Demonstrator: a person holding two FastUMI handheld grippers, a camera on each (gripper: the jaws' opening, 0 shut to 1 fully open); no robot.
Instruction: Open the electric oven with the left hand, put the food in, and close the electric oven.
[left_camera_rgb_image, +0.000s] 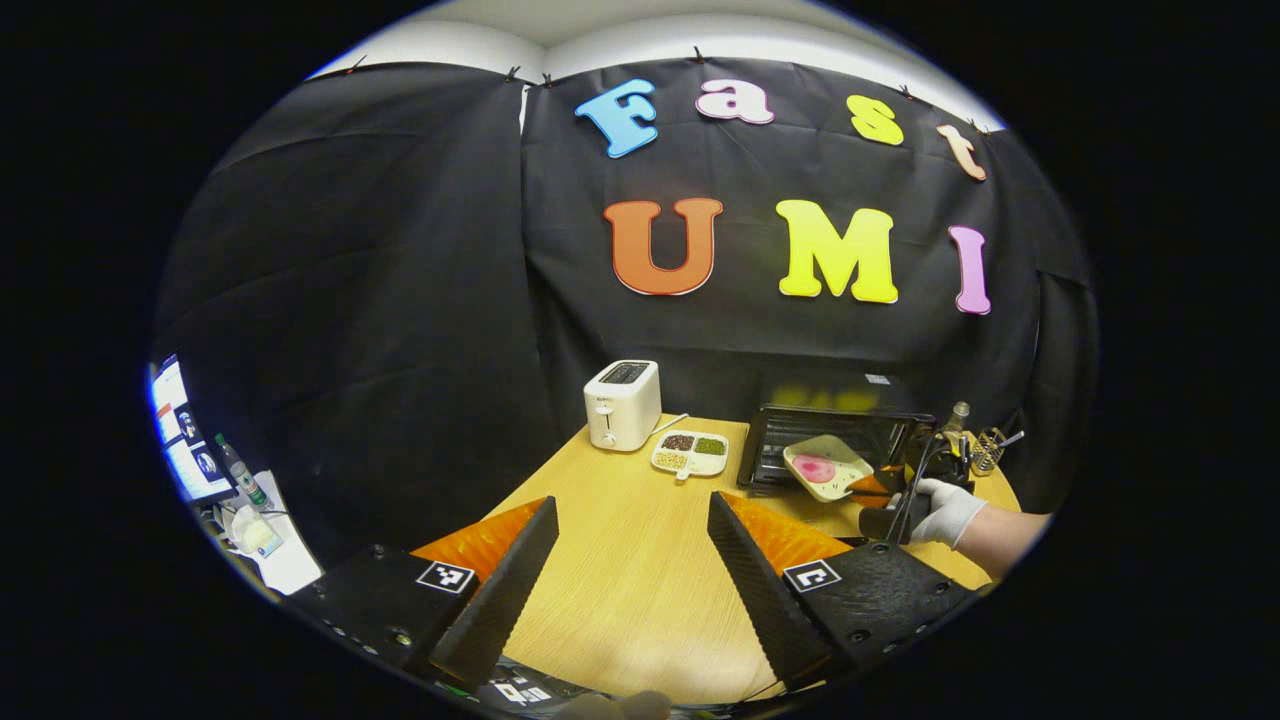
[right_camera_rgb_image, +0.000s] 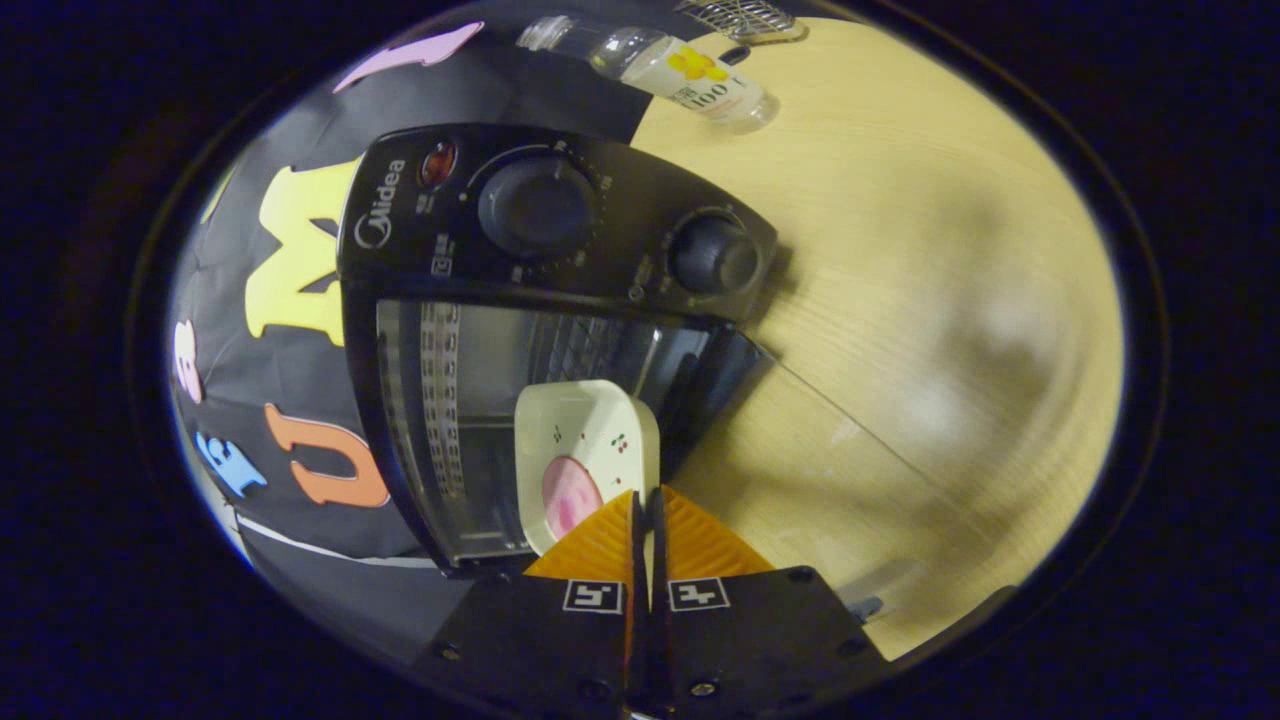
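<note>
A: Oven (left_camera_rgb_image: 835, 440) position relative to each gripper?

B: Left gripper view, left to right: toaster (left_camera_rgb_image: 622, 404), a 3-compartment dish (left_camera_rgb_image: 690, 455) of dark, pale and green grains, then the oven, door down, well ahead-right of the left gripper (left_camera_rgb_image: 632, 560), whose fingers are spread wide, holding nothing.

A: And the food?

B: Right gripper (right_camera_rgb_image: 645, 500) is nearer: fingers pinched on the rim of a square plate (right_camera_rgb_image: 590, 450) carrying 1 pink piece (right_camera_rgb_image: 568, 495), at the oven mouth, cavity straight ahead.
</note>
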